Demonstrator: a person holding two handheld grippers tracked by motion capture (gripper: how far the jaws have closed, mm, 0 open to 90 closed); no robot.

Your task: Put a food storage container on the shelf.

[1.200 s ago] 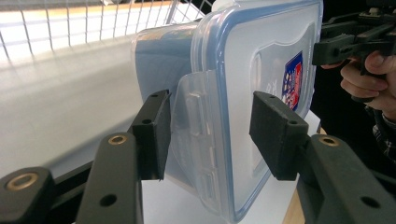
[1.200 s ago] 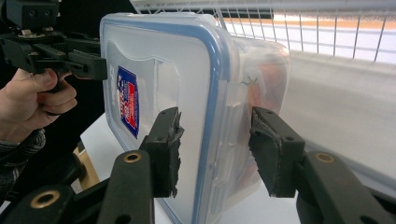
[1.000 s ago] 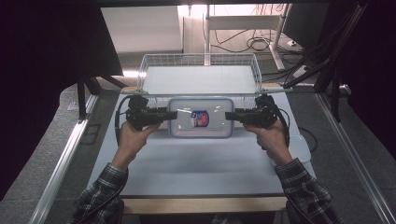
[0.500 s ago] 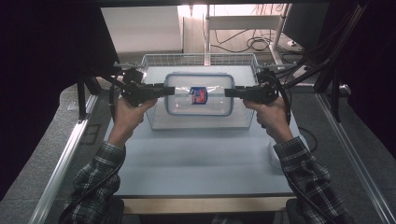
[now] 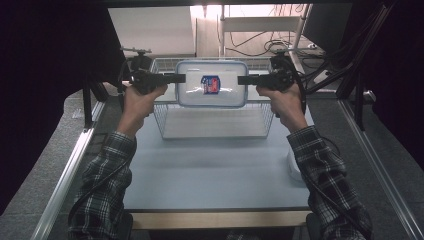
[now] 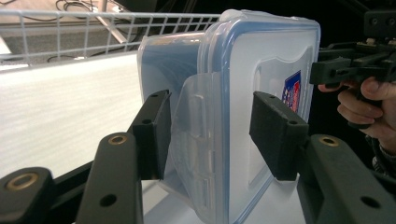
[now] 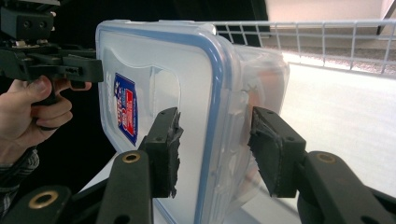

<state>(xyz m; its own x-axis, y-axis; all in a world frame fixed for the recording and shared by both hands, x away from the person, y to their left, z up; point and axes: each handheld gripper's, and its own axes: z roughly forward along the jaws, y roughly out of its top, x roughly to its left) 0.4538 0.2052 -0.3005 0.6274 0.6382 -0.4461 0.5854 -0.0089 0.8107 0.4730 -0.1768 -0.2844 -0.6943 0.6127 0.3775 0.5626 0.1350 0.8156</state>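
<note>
A: What is seen nearest, at the bottom of the high view?

B: Two forearms in plaid sleeves (image 5: 110, 165) are seen over the light grey table (image 5: 210, 175). A gripper is held in each hand.

A: And further on?

B: A clear plastic food container (image 5: 212, 84) with a blue-rimmed lid and a red and blue label (image 5: 210, 84) is held in the air between the grippers. It is seen above the white wire basket (image 5: 215, 120), which stands on the far part of the table.

A: How is the left gripper (image 5: 172, 78) set?

B: It is clamped on the left end of the container. In the left gripper view the side latch is seen between the pads (image 6: 275, 135).

A: And the right gripper (image 5: 245, 80)?

B: It is clenched on the right end in the same way; the lid edge is gripped between its pads (image 7: 166, 149).
</note>
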